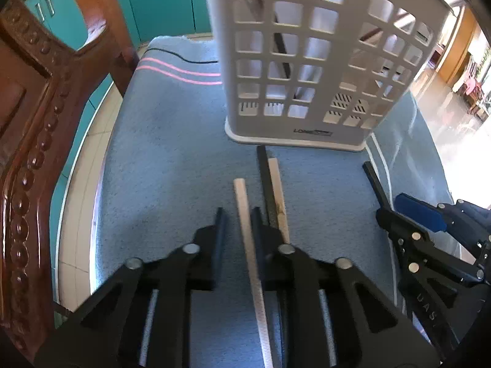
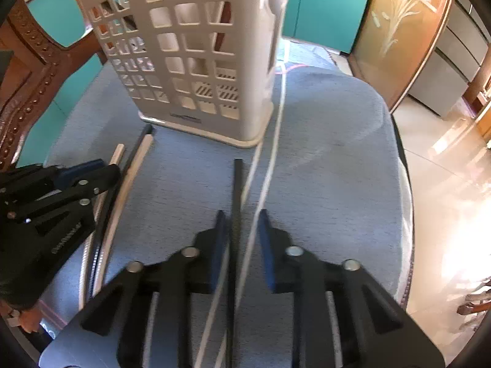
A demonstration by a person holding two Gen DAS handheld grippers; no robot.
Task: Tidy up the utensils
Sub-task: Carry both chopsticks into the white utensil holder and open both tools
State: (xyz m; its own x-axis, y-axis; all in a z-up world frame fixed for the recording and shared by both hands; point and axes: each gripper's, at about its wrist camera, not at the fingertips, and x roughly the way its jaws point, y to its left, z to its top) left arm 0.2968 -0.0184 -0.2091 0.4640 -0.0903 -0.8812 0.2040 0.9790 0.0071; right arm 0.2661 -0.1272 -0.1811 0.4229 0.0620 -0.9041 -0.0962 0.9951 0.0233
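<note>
White slotted basket (image 1: 310, 61) stands upright — dark stick (image 1: 282, 52) leaning inside.

Place: a home, likely a dining room.
Table: covered with a soft blue cloth (image 1: 172, 153) with pink stripes (image 1: 181, 72).
Chair: dark carved wood (image 1: 33, 141), pushed up beside the table.
Cupboards: teal doors (image 1: 162, 0) along the wall, with small handles.
Floor: shiny pale tiles (image 2: 442, 165).
Door panel: brown, with a plant drawn on it (image 2: 396, 21).
Holder: white plastic basket (image 1: 310, 58) standing on the cloth.
</note>
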